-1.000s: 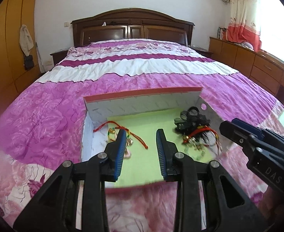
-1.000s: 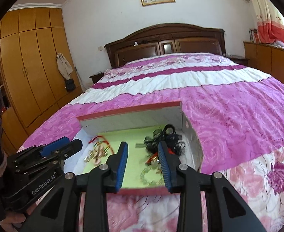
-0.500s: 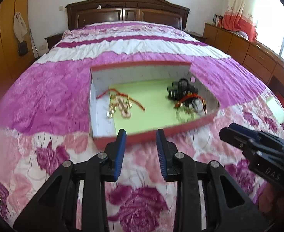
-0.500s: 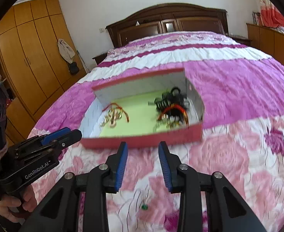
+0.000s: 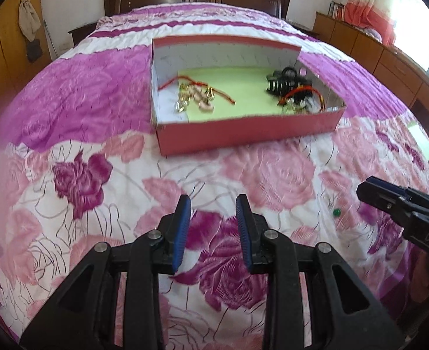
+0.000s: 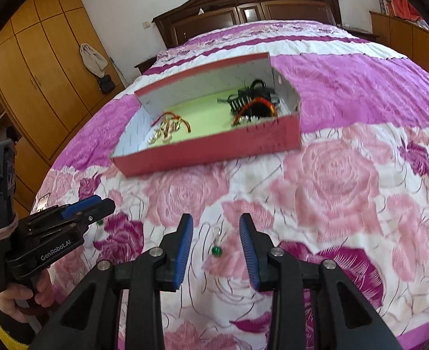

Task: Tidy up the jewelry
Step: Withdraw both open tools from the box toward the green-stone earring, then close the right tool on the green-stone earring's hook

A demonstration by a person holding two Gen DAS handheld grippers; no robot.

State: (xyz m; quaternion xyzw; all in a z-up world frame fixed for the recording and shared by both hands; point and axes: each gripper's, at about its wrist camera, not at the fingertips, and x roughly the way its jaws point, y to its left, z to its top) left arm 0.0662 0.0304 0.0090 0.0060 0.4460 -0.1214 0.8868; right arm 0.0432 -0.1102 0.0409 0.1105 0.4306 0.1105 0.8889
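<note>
Two grippers hover over the rose-print quilt, both short of the box — the step in hand looks like fetching a stray piece that lies loose on the bed.

Left to right: the left gripper stands with its jaws parted narrowly and nothing between them, only quilt below. Past it, in the left wrist view, sits the pink cardboard box, shallow, white inside with a lime-green paper floor. At the box's left end lies a red cord with small gold charms; at its right end a tangle of black hair claw clips, red-orange cord and something pale, too knotted to sort out. Next, on the quilt near the right gripper's tips, a small green bead earring on a thin wire hook — it shows between the blue ribbed pads, not touched. The right gripper is partly open and empty.

Next move, as I judge it: lower the right gripper straight onto the earring and pinch at the bead or hook — tiny, thin wire on soft puffy fabric, so it may sink or slip. A second green speck shows just by the left gripper's tip in the right wrist view; possibly its mate, cannot tell.
</note>
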